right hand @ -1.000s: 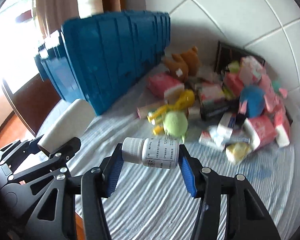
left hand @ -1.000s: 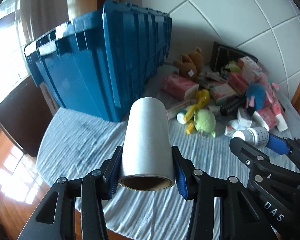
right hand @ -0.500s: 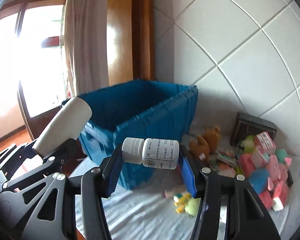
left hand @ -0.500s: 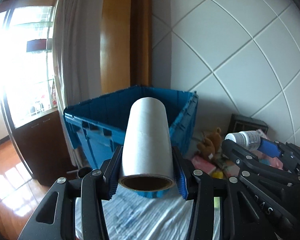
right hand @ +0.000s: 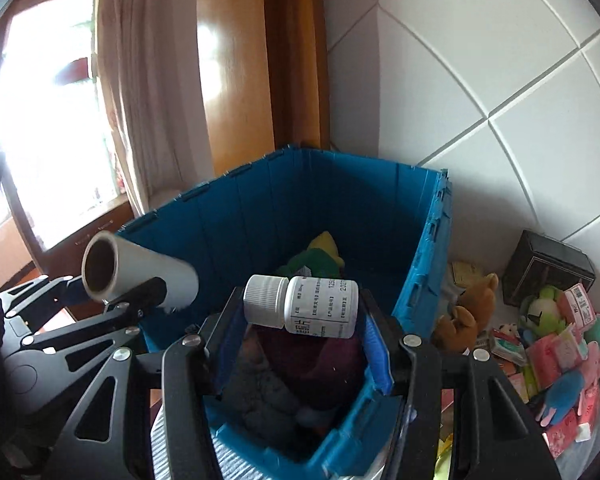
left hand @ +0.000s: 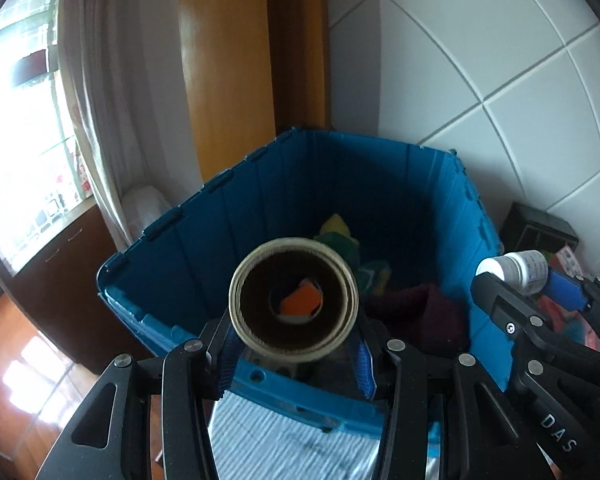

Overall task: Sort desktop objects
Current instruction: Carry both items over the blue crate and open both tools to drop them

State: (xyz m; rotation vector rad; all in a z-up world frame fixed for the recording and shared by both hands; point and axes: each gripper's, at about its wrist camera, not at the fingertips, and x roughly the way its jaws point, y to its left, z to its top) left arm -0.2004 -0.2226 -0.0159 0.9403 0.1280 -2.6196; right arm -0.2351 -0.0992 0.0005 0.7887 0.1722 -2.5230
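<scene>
Drop-off step: you've got both loads hanging over the blue bin, nothing released yet.

Left to right: your left gripper is clamped on the white roll, pads tight on its sides, core pointing down into the bin (orange item visible through the tube). Your right gripper is clamped on the white pill bottle, held sideways, cap to the left, above the dark cloth already in the bin. The rest of the clutter, the brown teddy and the pink packets, sits on the table to the right of the bin. Next move, as I read it: open both jaws with each load inside the bin walls, since the roll sits close to the near rim.
</scene>
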